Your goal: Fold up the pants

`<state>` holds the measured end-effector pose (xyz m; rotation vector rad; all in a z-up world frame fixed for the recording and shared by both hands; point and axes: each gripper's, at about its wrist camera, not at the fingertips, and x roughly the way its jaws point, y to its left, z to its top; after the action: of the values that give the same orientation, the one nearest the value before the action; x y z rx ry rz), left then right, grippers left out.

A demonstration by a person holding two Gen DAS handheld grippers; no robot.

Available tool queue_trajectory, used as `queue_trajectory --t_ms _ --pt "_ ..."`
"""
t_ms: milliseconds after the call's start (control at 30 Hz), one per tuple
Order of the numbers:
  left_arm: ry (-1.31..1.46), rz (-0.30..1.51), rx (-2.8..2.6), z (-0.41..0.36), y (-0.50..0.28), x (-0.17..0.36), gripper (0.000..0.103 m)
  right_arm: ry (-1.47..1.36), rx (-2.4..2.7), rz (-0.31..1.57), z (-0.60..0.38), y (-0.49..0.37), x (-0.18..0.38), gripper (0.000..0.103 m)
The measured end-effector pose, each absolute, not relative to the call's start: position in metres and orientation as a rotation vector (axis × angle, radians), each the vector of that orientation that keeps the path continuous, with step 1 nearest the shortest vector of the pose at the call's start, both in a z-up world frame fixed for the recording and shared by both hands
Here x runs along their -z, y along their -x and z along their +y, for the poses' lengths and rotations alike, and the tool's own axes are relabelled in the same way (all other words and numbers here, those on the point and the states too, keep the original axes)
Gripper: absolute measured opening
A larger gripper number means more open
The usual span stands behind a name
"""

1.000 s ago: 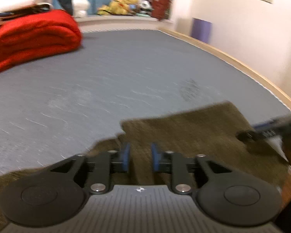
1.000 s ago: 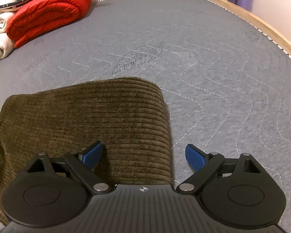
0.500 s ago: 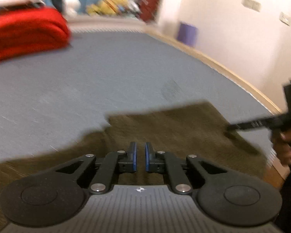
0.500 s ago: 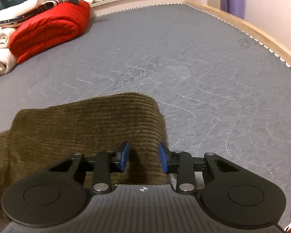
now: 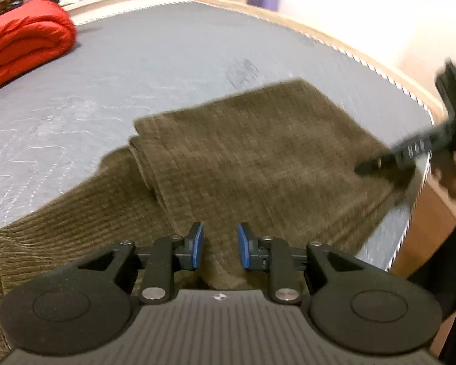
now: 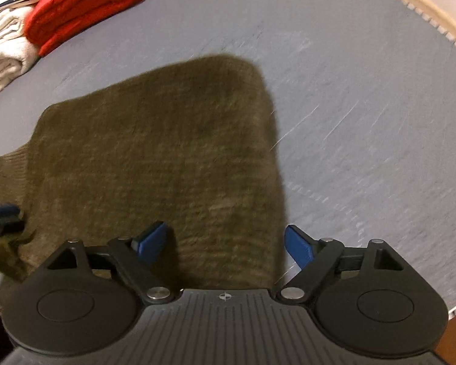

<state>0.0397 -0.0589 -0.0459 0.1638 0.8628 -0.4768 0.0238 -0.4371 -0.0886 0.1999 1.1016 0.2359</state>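
Grey quilted fabric covers the mattress (image 6: 364, 91), the biggest thing in either view, with a pale wooden bed frame (image 5: 364, 48) along its far edge. On it, near the person's side, lie the olive corduroy pants (image 6: 155, 152), the one thing the task concerns. They are already doubled: in the left wrist view an upper layer (image 5: 258, 152) lies across a lower one, its folded edge stacked on the left, and more cloth trails off toward the lower left. At the far corner of the bed sits a rolled red blanket (image 6: 85, 3) with cream towels (image 6: 3, 51) beside it, well apart from the pants.

Next in size come the tools. The right hand-held gripper (image 6: 226, 245) hovers over the near right edge of the pants with its blue pads spread wide and nothing pinched; its jaws have just been opening. The left hand-held gripper (image 5: 219, 249) sits above a small raised ridge of cloth, its pads a little apart and not pressing on it; these jaws too have just been opening.

My reading is that one fold has just been laid and let go. The next move likely calls for both tools to take fresh hold of an edge at matching points, then carry it over evenly so the layers stay aligned.
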Motion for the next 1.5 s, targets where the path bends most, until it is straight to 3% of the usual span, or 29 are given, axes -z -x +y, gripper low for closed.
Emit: queue_trajectory --t_ms 67,100,233,367,500,600,667,733,1000,1100,1133,1167,1233,1267,1467,1500 --pt "-0.14 0.842 0.46 -0.056 -0.043 0.04 0.034 -0.2 -0.236 1.09 -0.432 -0.02 0.09 0.084" --pt "-0.127 0.831 0.45 -0.053 -0.044 0.036 0.035 -0.19 -0.234 1.08 -0.43 -0.019 0.088 0.077" --pt "-0.054 0.798 0.426 -0.041 -0.042 0.02 0.037 -0.189 -0.224 0.959 -0.426 -0.011 0.062 0.022" --pt "0.06 0.761 0.435 -0.025 -0.045 0.007 0.038 -0.116 -0.361 0.761 -0.399 0.008 0.024 0.018" --pt "0.21 0.75 0.457 -0.008 -0.053 -0.002 0.04 0.018 -0.462 0.689 -0.356 0.023 0.015 0.018" --pt "0.352 0.769 0.518 0.001 -0.061 -0.002 0.05 0.113 -0.519 0.648 -0.326 0.034 0.015 0.018" --pt "0.429 0.778 0.574 0.0 -0.066 -0.003 0.069 0.185 -0.567 0.612 -0.307 0.042 0.014 0.018" --pt "0.476 0.785 0.636 -0.007 -0.071 -0.004 0.08 0.255 -0.614 0.571 -0.297 0.049 0.013 0.018" --pt "0.428 0.872 0.639 -0.045 -0.101 0.008 0.082 0.394 -0.694 0.509 -0.276 0.069 0.013 0.018" --pt "0.395 0.876 0.64 -0.055 -0.112 0.013 0.076 0.408 -0.704 0.506 -0.273 0.067 0.012 0.018" --pt "0.388 0.875 0.646 -0.057 -0.116 0.016 0.066 0.41 -0.706 0.505 -0.272 0.067 0.014 0.018" --pt "0.379 0.873 0.652 -0.059 -0.118 0.017 0.05 0.411 -0.709 0.505 -0.271 0.065 0.015 0.018" --pt "0.336 0.872 0.637 -0.063 -0.122 0.02 0.031 0.414 -0.713 0.507 -0.269 0.064 0.016 0.018" --pt "0.316 0.873 0.631 -0.064 -0.122 0.022 0.026 0.416 -0.711 0.508 -0.267 0.064 0.016 0.018" --pt "0.291 0.876 0.601 -0.052 -0.118 0.028 0.02 0.419 -0.722 0.532 -0.258 0.057 0.018 0.02" --pt "0.301 0.875 0.597 -0.048 -0.118 0.028 0.02 0.412 -0.732 0.534 -0.257 0.057 0.017 0.025"
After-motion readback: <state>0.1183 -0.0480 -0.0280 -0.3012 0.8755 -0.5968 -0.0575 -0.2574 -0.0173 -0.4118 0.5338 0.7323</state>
